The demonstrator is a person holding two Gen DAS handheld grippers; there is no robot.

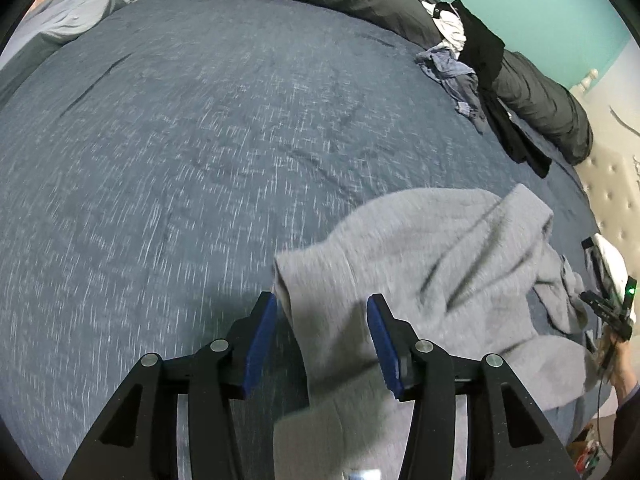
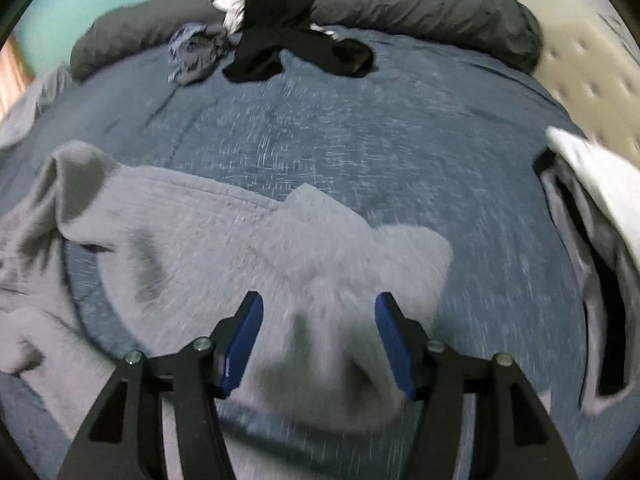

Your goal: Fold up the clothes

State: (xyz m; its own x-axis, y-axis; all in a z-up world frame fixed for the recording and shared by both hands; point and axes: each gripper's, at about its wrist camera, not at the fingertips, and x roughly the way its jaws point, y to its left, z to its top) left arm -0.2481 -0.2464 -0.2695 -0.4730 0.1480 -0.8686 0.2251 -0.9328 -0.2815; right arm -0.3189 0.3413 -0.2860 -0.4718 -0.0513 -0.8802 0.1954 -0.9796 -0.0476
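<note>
Crumpled grey knit sweatshirt (image 2: 208,236) on the blue heathered bedspread (image 1: 180,140), unfolded. Left hand-held gripper (image 1: 322,316) and right hand-held gripper (image 2: 318,316) both spread wide, fabric between the blades, ungrasped. Folding barely begun; dark clothes pile (image 2: 288,28) awaits.

We see a soft, fleecy grey sweatshirt (image 1: 432,264) of matt knit cloth lying on a woven blue bedspread (image 1: 200,140) flecked with white. The left gripper (image 1: 322,344) looks like matt black plastic with shiny metal pins and rough blue pads (image 1: 260,344). The headboard (image 2: 580,64) is tufted beige upholstery.
</note>
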